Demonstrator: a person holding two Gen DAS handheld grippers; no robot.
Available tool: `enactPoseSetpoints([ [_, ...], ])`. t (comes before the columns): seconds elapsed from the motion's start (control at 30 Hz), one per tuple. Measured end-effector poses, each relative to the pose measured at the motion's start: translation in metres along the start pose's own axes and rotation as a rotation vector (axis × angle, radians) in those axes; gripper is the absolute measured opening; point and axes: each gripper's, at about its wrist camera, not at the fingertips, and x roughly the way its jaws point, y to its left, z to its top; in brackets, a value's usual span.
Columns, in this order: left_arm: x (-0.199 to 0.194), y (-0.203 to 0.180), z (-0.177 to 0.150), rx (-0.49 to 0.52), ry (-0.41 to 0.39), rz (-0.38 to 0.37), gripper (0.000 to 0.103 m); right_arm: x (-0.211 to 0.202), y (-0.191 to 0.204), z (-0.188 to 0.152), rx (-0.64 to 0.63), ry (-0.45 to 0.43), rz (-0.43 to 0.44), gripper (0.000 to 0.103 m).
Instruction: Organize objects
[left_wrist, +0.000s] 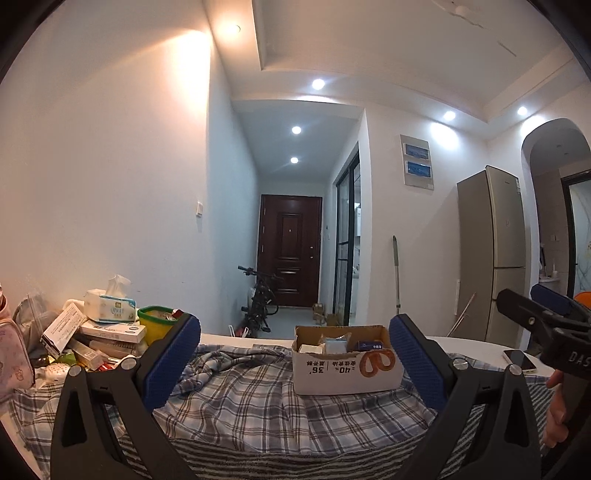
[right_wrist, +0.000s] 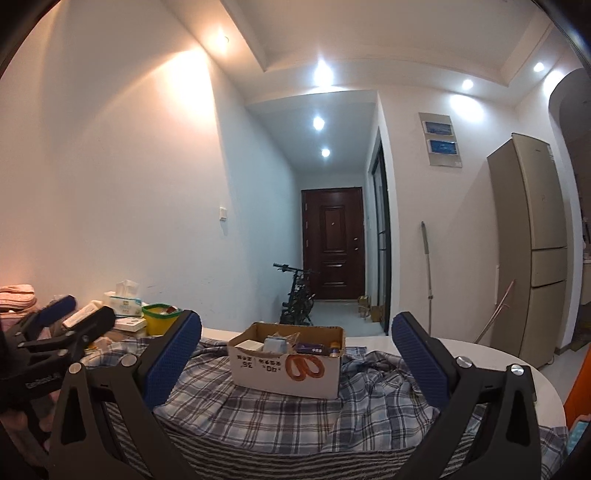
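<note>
A white cardboard box (left_wrist: 345, 373) with an orange logo sits on a plaid cloth (left_wrist: 240, 410) ahead of both grippers and holds several small packets. My left gripper (left_wrist: 295, 354) is open and empty, short of the box. My right gripper (right_wrist: 295, 350) is also open and empty, with the box (right_wrist: 286, 365) between and beyond its blue pads. At the left lies a heap of small boxes (left_wrist: 110, 332), a tissue pack (left_wrist: 110, 304) and a yellow-green tub (left_wrist: 157, 323). Each gripper shows in the other's view: the right gripper (left_wrist: 546, 314), the left gripper (right_wrist: 70, 314).
A phone (left_wrist: 519, 360) lies on the white table (left_wrist: 461, 345) right of the cloth. A pink pouch (left_wrist: 11, 358) is at the far left. Beyond the table are a bicycle (left_wrist: 260, 306), a dark door, a mop and a fridge (left_wrist: 495, 254). A hand (left_wrist: 556, 413) holds the right gripper.
</note>
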Motion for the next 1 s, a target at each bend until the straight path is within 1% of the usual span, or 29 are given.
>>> enactPoseSetpoints([
  [0.1,0.002,0.004,-0.011,-0.038,-0.016,-0.029,0.103,0.008,-0.003,-0.009,-0.001,0.012,-0.012,0.103],
  [0.13,0.003,0.003,-0.015,-0.039,-0.011,-0.025,0.103,0.01,-0.004,-0.013,-0.002,0.014,-0.018,0.103],
  [0.2,0.009,0.001,-0.018,-0.026,0.022,-0.004,0.103,0.012,-0.005,-0.023,-0.004,0.007,-0.036,0.103],
  [0.27,0.011,-0.002,-0.019,-0.011,0.03,0.014,0.103,0.013,-0.006,-0.033,-0.007,0.005,-0.062,0.103],
  [0.33,0.016,-0.006,-0.021,0.009,0.056,0.038,0.103,0.019,-0.006,-0.04,-0.014,0.04,-0.084,0.103],
  [0.37,0.021,-0.009,-0.023,0.024,0.078,0.057,0.103,0.022,-0.006,-0.04,-0.015,0.053,-0.095,0.103],
  [0.43,0.026,-0.012,-0.024,0.042,0.101,0.066,0.103,0.021,-0.007,-0.038,-0.012,0.05,-0.096,0.103],
  [0.7,0.028,-0.009,-0.027,0.035,0.1,0.057,0.103,0.025,-0.016,-0.039,0.026,0.074,-0.09,0.103],
  [0.87,0.029,-0.015,-0.027,0.063,0.101,0.068,0.103,0.023,-0.007,-0.038,-0.021,0.067,-0.098,0.103],
  [1.0,0.029,-0.015,-0.028,0.061,0.102,0.067,0.103,0.022,0.0,-0.039,-0.057,0.059,-0.108,0.103],
])
